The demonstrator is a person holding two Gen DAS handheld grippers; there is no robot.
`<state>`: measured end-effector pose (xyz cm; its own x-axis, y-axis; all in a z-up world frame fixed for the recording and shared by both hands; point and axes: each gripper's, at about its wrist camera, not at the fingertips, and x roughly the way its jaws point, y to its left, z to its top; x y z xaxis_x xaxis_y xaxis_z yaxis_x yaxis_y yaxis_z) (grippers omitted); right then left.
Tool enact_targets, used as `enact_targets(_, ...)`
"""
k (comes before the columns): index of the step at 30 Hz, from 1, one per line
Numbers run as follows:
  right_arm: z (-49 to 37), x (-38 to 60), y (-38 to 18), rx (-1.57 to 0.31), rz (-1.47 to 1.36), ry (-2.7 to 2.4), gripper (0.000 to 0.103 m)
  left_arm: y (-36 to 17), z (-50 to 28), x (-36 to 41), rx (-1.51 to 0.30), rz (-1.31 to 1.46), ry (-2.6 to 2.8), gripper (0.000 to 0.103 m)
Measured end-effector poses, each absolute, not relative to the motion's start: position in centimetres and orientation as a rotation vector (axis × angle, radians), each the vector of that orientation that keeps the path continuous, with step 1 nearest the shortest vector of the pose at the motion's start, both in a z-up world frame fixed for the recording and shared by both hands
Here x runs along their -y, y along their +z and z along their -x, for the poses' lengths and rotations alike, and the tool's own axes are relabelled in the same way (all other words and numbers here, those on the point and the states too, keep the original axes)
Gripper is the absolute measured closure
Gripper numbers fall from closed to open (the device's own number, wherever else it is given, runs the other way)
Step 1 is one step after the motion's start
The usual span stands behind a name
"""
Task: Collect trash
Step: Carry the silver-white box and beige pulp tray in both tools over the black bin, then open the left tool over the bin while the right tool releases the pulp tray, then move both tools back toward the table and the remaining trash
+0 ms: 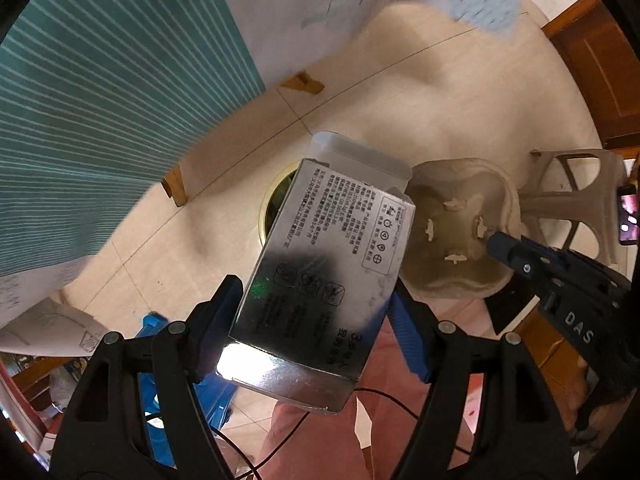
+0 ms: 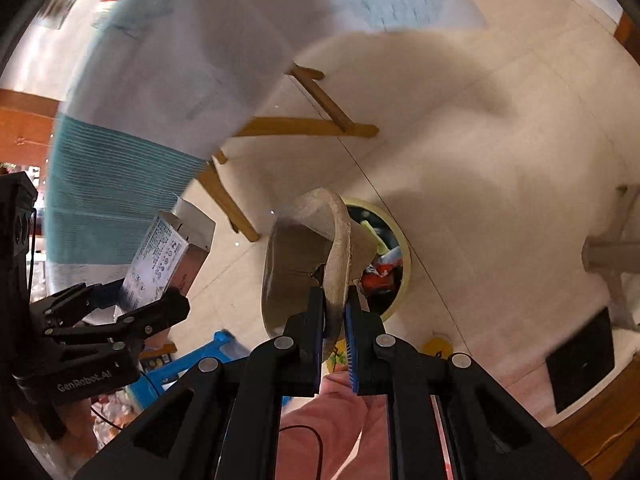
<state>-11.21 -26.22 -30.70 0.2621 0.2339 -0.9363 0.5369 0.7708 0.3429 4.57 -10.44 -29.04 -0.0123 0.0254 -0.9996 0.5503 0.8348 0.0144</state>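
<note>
I'm looking into a lived-in home, most likely a dining or living room. The floor (image 1: 460,92) is pale cream tile with thin grout lines. A bench on plain wooden legs (image 2: 320,96) carries a teal striped cloth (image 1: 100,120) and sheets of scribbled paper. A beige plastic stool (image 1: 576,196) stands on the tile, a blue plastic stool (image 2: 188,360) nearer me. A round waste bin (image 2: 384,256) holds household rubbish, and a brown panelled wooden door (image 1: 600,80) closes one side.

"DAS" marks the right gripper (image 1: 500,246); "GenRobot.AI" marks the left gripper (image 2: 140,304).
</note>
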Motion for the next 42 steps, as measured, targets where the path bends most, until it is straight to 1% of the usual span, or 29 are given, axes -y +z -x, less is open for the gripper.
enact_targets(8, 8.8, 25.0, -38.0, -1.379, -0.686, -0.242, 0.093, -37.1, -6.2, 10.0, -1.584, -0.463, -0.415, 0.033)
enact_targets(12, 7.1, 23.8, -41.5, -1.422, -0.653, -0.229, 0.093, -39.7, -6.6, 9.7, -1.602, -0.446, -0.404, 0.033)
enact_targets(16, 6.0, 23.2, -44.7, -1.464, -0.658, -0.204, 0.093, -41.3, -6.9, 9.3, -1.625, -0.439, -0.392, 0.030)
enact_targets(17, 5.6, 23.0, -45.5, -1.475, -0.669, -0.196, 0.092, -41.3, -7.1, 8.9, -1.623, -0.439, -0.389, 0.027)
enact_targets(18, 5.4, 22.9, -46.0, -1.484, -0.676, -0.191, 0.089, -41.6, -7.1, 8.6, -1.620, -0.439, -0.387, 0.019)
enact_targets(19, 5.3, 22.7, -46.6, -1.493, -0.680, -0.192, 0.086, -41.8, -7.1, 8.4, -1.612, -0.440, -0.384, 0.018)
enact_targets(20, 5.3, 22.6, -46.9, -1.497, -0.683, -0.193, 0.076, -41.9, -7.1, 8.4, -1.607, -0.438, -0.381, 0.018)
enact_targets(21, 5.3, 22.4, -47.2, -1.498, -0.684, -0.193, 0.070, -41.9, -7.0, 8.2, -1.601, -0.438, -0.374, 0.018)
enact_targets(23, 5.2, 22.0, -47.5, -1.495, -0.688, -0.190, 0.068, -42.5, -7.0, 7.3, -1.594, -0.428, -0.368, 0.018)
enact_targets(27, 5.3, 21.6, -47.6, -1.502, -0.677, -0.185, 0.067, -42.3, -7.3, 6.1, -1.580, -0.411, -0.361, 0.018)
enact_targets(30, 5.3, 21.3, -47.0, -1.507, -0.656, -0.182, 0.067, -40.7, -6.8, 5.5, -1.561, -0.400, -0.365, 0.018)
enact_targets(33, 5.6, 21.0, -44.9, -1.498, -0.651, -0.183, 0.067, -38.7, -6.5, 5.0, -1.544, -0.383, -0.369, 0.018)
enact_targets(36, 5.8, 21.0, -42.0, -1.476, -0.655, -0.181, 0.067, -35.3, -6.0, 4.3, -1.527, -0.353, -0.379, 0.018)
enact_targets(42, 6.0, 20.2, -33.7, -1.420, -0.632, -0.144, 0.067, -26.8, -5.0, 2.9, -1.473, -0.295, -0.399, 0.018)
